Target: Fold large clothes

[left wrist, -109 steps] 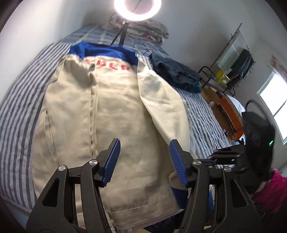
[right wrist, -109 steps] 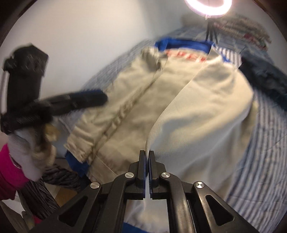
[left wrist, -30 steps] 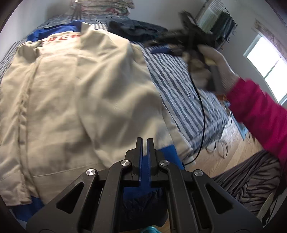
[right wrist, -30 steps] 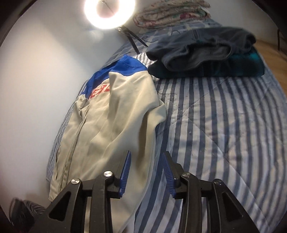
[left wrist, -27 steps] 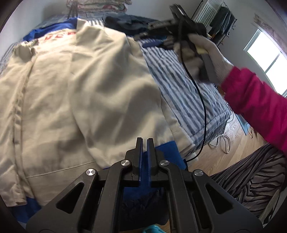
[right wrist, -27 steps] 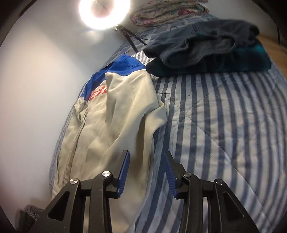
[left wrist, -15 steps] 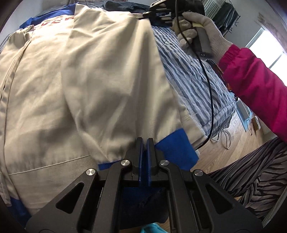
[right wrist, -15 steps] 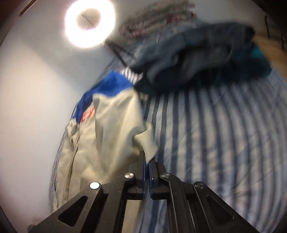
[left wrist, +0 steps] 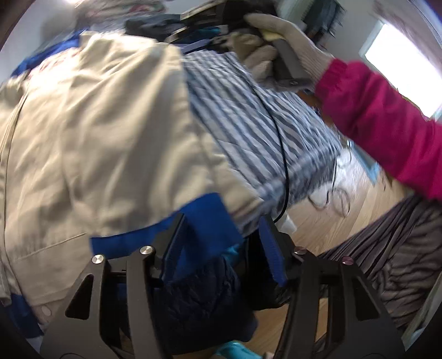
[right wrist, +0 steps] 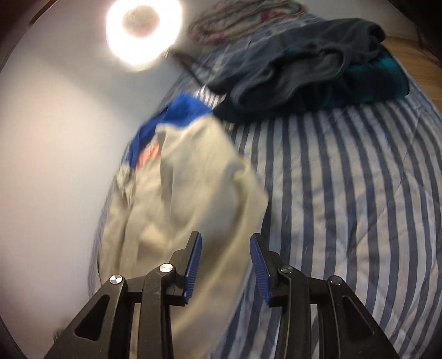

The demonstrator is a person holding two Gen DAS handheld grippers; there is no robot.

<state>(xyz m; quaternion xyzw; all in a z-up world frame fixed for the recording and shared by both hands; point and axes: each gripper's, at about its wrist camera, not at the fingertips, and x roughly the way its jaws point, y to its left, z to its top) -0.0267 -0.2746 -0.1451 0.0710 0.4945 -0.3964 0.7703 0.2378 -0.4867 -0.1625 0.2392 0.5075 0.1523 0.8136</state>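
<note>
A beige jacket [left wrist: 105, 132] with blue trim lies on the striped bed [left wrist: 248, 132], its right side folded over the body. In the left wrist view my left gripper [left wrist: 221, 243] is opening at the jacket's blue hem [left wrist: 204, 221]; the hem lies between the jaws but the pads do not press it. In the right wrist view my right gripper [right wrist: 225, 262] is opening above the jacket [right wrist: 182, 198] near its shoulder, with beige cloth below the jaws and none pinched. A gloved hand [left wrist: 279, 47] holds that gripper, seen at the top of the left view.
A pile of dark folded clothes [right wrist: 309, 69] sits at the bed's far end, beside a ring light [right wrist: 142, 30] and a patterned bundle [right wrist: 237, 19]. A red sleeve [left wrist: 386, 121] crosses the right. Wooden floor [left wrist: 331, 215] and a cable [left wrist: 281, 154] lie past the bed edge.
Both grippers were shut on the jacket half a second ago, the left on the blue hem, the right on the shoulder edge. Both have let go and the cloth has dropped.
</note>
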